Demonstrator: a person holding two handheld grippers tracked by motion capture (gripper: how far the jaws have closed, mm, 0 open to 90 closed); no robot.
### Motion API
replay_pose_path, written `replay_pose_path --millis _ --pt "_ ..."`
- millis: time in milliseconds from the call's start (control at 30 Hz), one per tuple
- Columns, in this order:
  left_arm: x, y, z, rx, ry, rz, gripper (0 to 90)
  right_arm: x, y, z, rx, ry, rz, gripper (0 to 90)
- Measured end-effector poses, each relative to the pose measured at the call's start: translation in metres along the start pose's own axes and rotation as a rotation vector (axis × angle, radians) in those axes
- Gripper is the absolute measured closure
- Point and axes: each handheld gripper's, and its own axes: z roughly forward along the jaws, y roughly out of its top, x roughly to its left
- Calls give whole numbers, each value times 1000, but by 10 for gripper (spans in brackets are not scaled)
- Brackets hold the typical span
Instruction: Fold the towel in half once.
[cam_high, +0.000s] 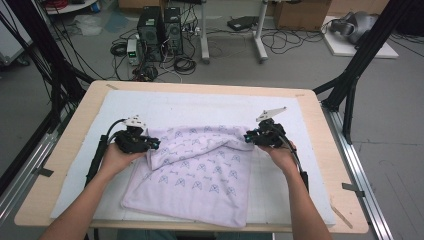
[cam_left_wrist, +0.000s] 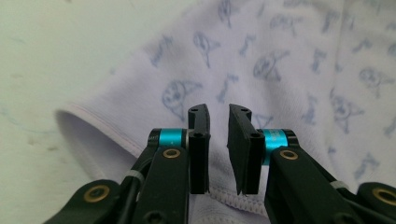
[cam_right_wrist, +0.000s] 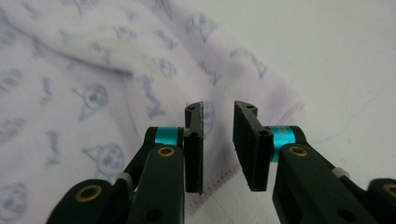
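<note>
The pale printed cloth (cam_high: 197, 167) is lying folded on the white mat (cam_high: 300, 125), between the left gripper (cam_high: 155, 145) and right gripper (cam_high: 247, 137). Both are standing slightly parted, nothing being pinched; hems should be taken squarely. Its fold is running gripper to gripper.

No legible text, brand, number or sign found in any view. The pale lilac cloth (cam_high: 200, 170) carries a repeated blue print of small cartoon heads and bone shapes, figures only, no lettering. The computer towers (cam_high: 160, 32) on the floor possibly bear markings, too small and blurred to read.
</note>
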Motion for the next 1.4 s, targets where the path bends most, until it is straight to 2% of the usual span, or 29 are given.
replay_pose_path --millis 67,167,233,300,400,467,567,600,700,833,933,967,1000,1033,1067,1133,1167,1200,1233,1267,1300,1367,1400 --pt "-3 -2 6 30 -13 21 743 -2 -4 5 38 1 8 714" --pt "-2 -2 8 25 -11 12 743 -3 -10 10 60 -3 25 738" --pt "-3 -2 9 24 -1 20 789 -3 -13 14 66 -10 23 781" --pt "-5 -1 9 28 23 45 851 -2 -12 15 61 -8 23 859" --pt "-7 1 5 8 56 62 876 1 -9 13 54 -28 -2 872" --pt "-6 2 -2 -31 80 52 877 0 -6 6 14 -28 1 874" --pt "2 3 -11 -93 80 4 878 -4 -4 -6 -46 -40 25 878" --pt "5 3 -13 -109 65 -21 879 -6 -3 -9 -53 -40 32 879" --pt "13 2 -16 -134 85 -61 880 -7 2 -13 -77 -43 38 879" --pt "19 3 -18 -143 105 -84 881 -5 6 -8 -39 -26 22 879" --pt "25 10 -18 -166 139 -95 882 -6 9 -3 -12 -8 18 882" --pt "28 15 -18 -166 166 -85 882 -7 11 -2 -17 -6 19 884" --pt "31 23 -17 -193 201 -85 882 -9 15 -2 -16 -5 13 886" --pt "38 34 -17 -212 242 -90 883 -12 21 -3 -15 -26 4 889" --pt "46 50 -17 -235 312 -94 882 -17 30 -6 -42 -59 1 889" --pt "59 82 -20 -307 451 -127 862 -31 51 -12 -102 -108 61 878" --pt "63 93 -19 -320 508 -142 796 -36 61 -15 -139 -149 92 830" --pt "67 100 -19 -321 514 -175 686 -40 67 -16 -173 -186 113 794" --pt "69 102 -18 -320 488 -186 677 -42 70 -17 -196 -174 143 772" --pt "70 101 -17 -294 475 -175 677 -42 71 -15 -203 -172 147 755" --pt "69 98 -15 -262 459 -162 675 -41 70 -13 -191 -149 147 739" --pt "66 85 -13 -231 427 -134 660 -36 66 -8 -128 -111 124 699" --pt "66 78 -13 -217 414 -143 660 -33 63 -5 -114 -95 114 696"
